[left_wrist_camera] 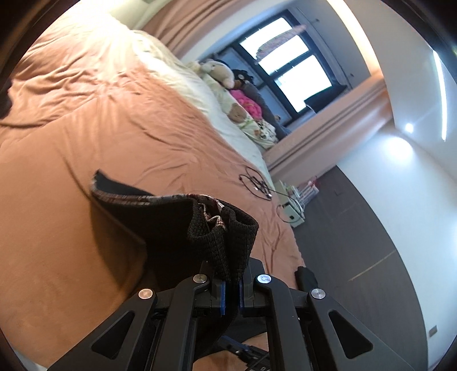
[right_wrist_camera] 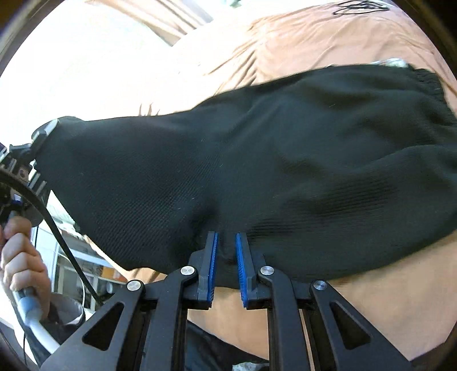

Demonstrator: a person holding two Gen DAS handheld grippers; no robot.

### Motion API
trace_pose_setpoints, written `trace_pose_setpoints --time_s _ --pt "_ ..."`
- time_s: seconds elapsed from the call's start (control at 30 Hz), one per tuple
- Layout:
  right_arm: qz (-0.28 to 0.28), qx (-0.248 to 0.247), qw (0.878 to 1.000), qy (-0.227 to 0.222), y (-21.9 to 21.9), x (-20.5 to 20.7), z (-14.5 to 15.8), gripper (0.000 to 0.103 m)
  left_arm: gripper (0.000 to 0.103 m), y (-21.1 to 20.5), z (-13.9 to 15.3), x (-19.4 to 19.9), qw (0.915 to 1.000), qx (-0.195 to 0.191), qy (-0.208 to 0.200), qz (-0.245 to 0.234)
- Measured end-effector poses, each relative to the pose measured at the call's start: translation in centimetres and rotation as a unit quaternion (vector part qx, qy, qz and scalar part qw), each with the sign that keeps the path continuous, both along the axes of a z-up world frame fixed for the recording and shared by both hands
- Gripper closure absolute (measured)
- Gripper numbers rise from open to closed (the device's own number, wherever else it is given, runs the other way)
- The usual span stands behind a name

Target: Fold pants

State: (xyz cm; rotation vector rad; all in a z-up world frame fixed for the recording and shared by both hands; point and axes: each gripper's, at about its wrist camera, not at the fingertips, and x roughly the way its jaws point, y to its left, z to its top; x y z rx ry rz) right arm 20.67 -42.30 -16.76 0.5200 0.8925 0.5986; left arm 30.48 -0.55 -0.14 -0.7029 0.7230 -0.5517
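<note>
The right gripper (right_wrist_camera: 227,265) pinches a bunched fold of the black pants (right_wrist_camera: 257,159) between its blue pads (right_wrist_camera: 242,271). The dark fabric stretches wide across the brown bedspread (right_wrist_camera: 342,37), its ribbed waistband at the far right. At the left edge, the left gripper (right_wrist_camera: 42,134) clamps another part of the cloth, a hand (right_wrist_camera: 20,256) around its handle. A black cable (right_wrist_camera: 360,5) lies on the far bedspread.

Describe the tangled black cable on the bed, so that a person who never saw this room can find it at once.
Start from the large bed with the brown cover. Follow its side edge that faces the dark floor, away from the window, past the row of soft toys. There the thin black cable lies in loose loops flat on the cover; it is a wire, while the black pants are thick knit cloth.
</note>
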Motion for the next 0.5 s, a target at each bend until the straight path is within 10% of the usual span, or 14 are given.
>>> trace_pose_setpoints --time_s 0.2,0.5 --pt "-0.044 0.028 0.998 -0.026 -6.0 -1.6 1.2 0.044 0.097 -4.0 1.3 0.8 0.9991 0.015 -0.01 -0.038" --pt "-0.09 0.031 0.994 -0.045 -13.7 -4.2 1.4 0.043 0.097 -11.0 1.6 1.6 0.9944 0.028 -0.011 -0.101"
